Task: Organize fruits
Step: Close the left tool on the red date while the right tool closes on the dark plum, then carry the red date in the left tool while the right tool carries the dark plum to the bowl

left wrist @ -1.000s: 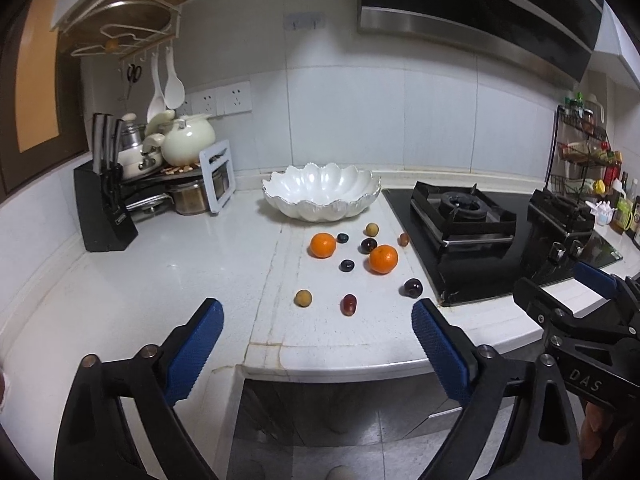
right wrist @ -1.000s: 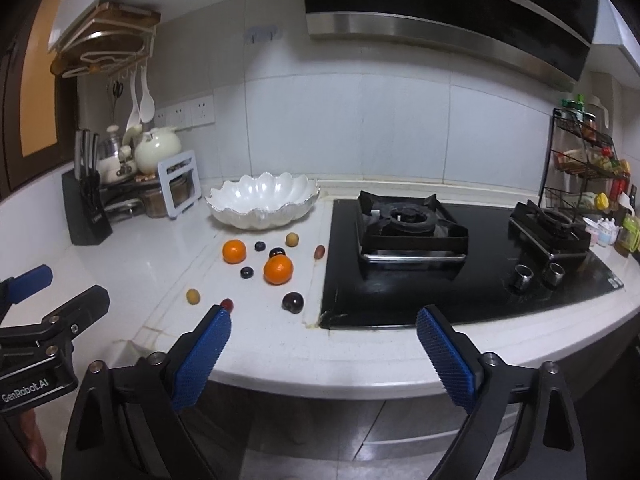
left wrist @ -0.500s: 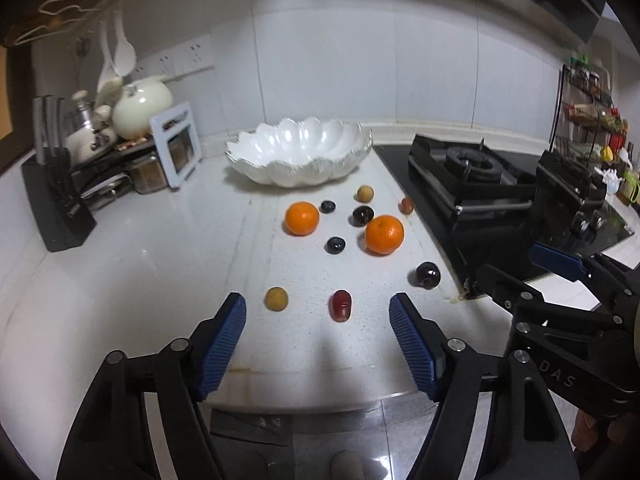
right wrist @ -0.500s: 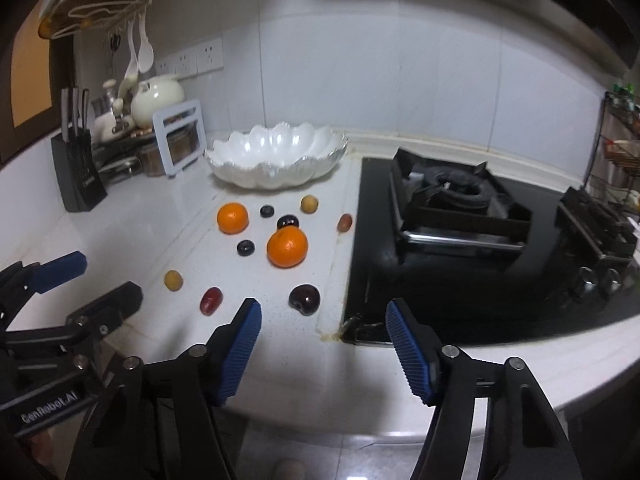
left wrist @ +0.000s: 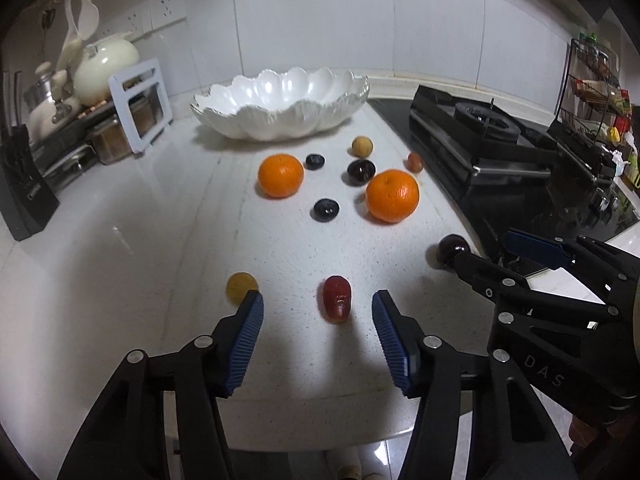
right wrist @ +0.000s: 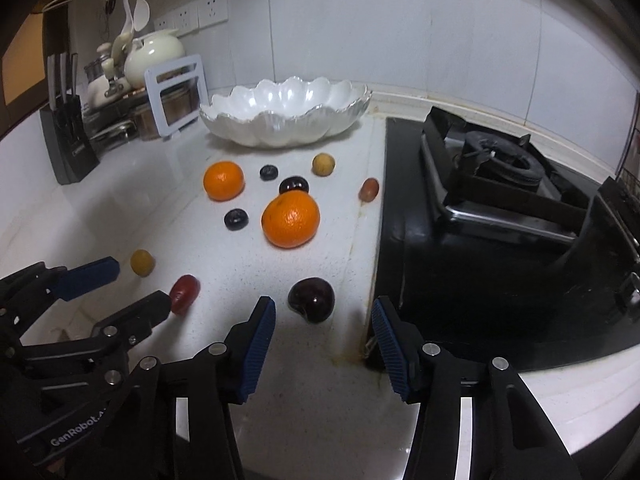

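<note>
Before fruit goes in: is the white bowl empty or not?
Empty, as far as visible: the bowl shows only bare white inside; all fruit lies on the counter.

Fruits [left wrist: 392, 196] lie on the counter [left wrist: 120, 264] before the bowl [left wrist: 280, 104], stove [left wrist: 480, 136] to their right.

Lighting: dim indoor, from overhead. Glare on white bowl [left wrist: 280, 100] and glossy counter [left wrist: 120, 240]; soft shadows beneath fruit. Strong fisheye bending, dark vignetted corners (both views). Slight overall softness, noisy dark areas.
</note>
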Motion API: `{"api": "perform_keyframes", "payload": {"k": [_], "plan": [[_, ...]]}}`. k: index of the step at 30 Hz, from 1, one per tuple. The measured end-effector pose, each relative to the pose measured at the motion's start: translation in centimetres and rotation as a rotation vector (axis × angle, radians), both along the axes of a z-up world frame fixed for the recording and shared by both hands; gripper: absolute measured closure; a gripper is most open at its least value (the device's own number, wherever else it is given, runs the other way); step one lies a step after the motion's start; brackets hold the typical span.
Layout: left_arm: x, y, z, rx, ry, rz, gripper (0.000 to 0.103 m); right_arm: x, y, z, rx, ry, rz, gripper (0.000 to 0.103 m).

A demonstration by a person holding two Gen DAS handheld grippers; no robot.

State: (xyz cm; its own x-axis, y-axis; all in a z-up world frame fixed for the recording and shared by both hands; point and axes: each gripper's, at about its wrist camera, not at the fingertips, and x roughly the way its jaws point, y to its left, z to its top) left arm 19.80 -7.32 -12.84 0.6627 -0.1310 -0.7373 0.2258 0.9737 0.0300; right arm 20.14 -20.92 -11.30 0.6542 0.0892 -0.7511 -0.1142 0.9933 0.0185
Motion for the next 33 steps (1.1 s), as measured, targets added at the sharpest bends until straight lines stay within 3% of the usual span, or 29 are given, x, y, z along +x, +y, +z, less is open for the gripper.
{"api": "perform_keyframes", "payload": {"k": [11, 22, 33], "plan": [[1.6, -0.4, -1.6, -0.009, 0.034, -0.019, 0.060, 1.6, 0.7, -1.7, 0.012, 0.035, 0.019, 0.060], [2.3, -0.2, -2.2, -0.062, 0.060, -0.028, 0.085, 2.3, 0.8, -2.2, 0.027, 0.051, 0.000, 0.072], [2.7, 0.6, -1.0, -0.120, 0.056, -0.010, 0.086, 2.1, 1.1, -1.1, 0.041, 0.050, -0.008, 0.073]]}}
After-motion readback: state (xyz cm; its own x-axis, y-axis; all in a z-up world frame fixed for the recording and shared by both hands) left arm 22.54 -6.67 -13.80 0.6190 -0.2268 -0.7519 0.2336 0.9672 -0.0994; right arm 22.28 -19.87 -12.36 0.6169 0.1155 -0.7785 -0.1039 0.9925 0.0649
